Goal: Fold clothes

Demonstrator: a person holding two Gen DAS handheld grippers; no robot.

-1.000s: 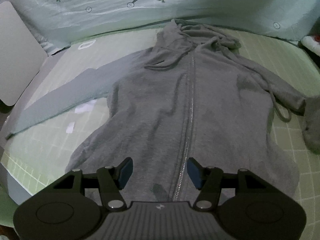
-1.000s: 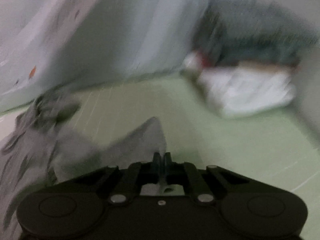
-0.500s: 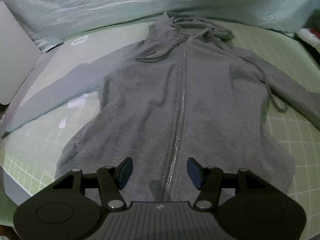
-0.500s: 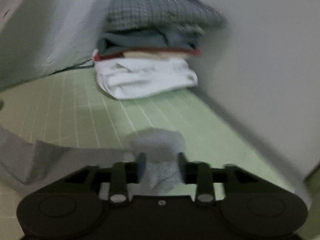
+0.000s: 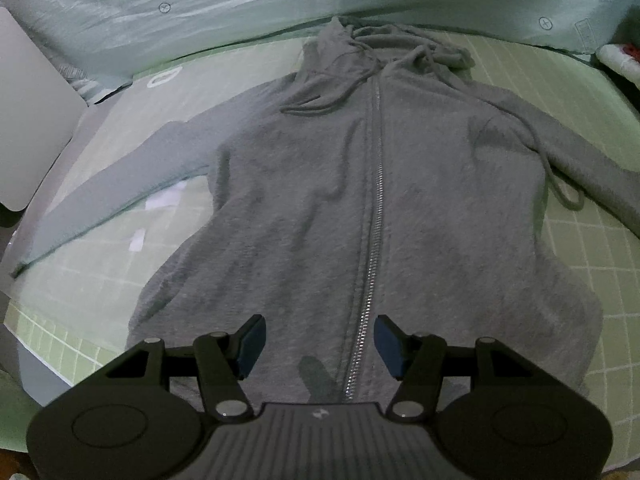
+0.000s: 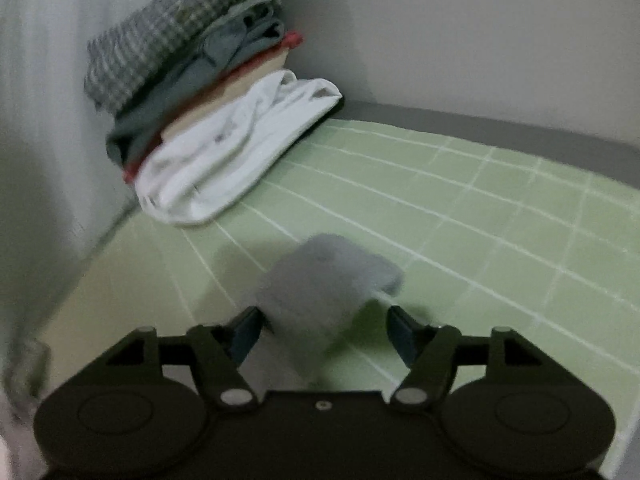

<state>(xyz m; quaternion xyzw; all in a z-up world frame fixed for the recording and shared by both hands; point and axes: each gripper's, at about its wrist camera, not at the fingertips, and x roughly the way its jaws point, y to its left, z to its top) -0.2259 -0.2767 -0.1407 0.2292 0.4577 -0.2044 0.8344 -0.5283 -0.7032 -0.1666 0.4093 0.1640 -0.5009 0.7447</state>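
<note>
While gray hoodie (image 5: 360,184) lies flat, zipped, front up on green grid mat (image 5: 580,248), hood sits toward carrot-print sheet (image 5: 200,12), both sleeves spread out sideways. Left gripper (image 5: 320,346) hovers over hem, released, jaws wide either side of zipper. Right gripper (image 6: 322,330) also released, sleeve cuff (image 6: 320,284) loose between jaws. Folded clothes stack (image 6: 208,96) sits in corner by wall.
</note>
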